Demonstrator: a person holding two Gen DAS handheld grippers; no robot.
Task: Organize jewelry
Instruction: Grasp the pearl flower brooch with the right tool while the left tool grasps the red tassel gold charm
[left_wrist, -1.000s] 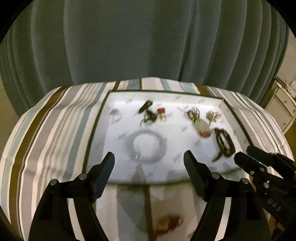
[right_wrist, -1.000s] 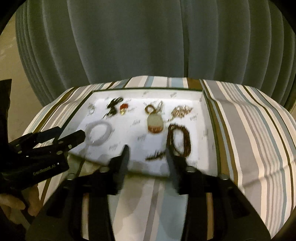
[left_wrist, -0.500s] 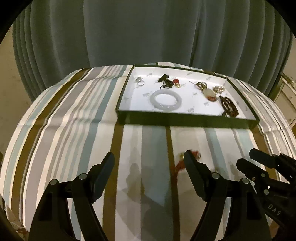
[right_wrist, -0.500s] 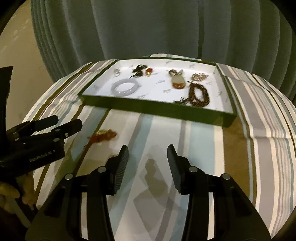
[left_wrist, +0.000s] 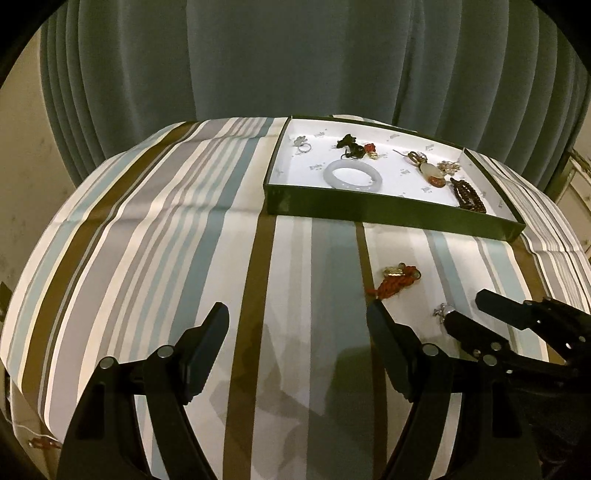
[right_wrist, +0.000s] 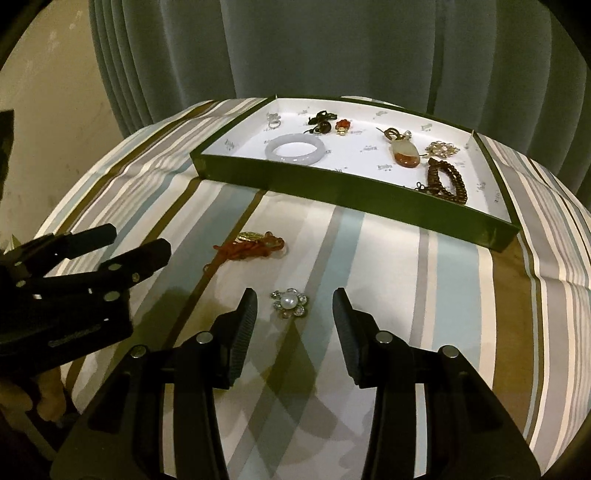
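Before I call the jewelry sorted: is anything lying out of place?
Yes, two pieces lie loose on the striped tablecloth, outside the green tray holding the rest: a red corded charm and a pearl flower brooch. The brooch sits just ahead of the open right tool, untouched.

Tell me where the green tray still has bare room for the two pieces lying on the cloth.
Free in the tray: the white floor between the pale bangle and the orange pendant, running to the near wall, and the near left corner. Crowded: the right end, where pendant, gold brooch and brown beads cluster.
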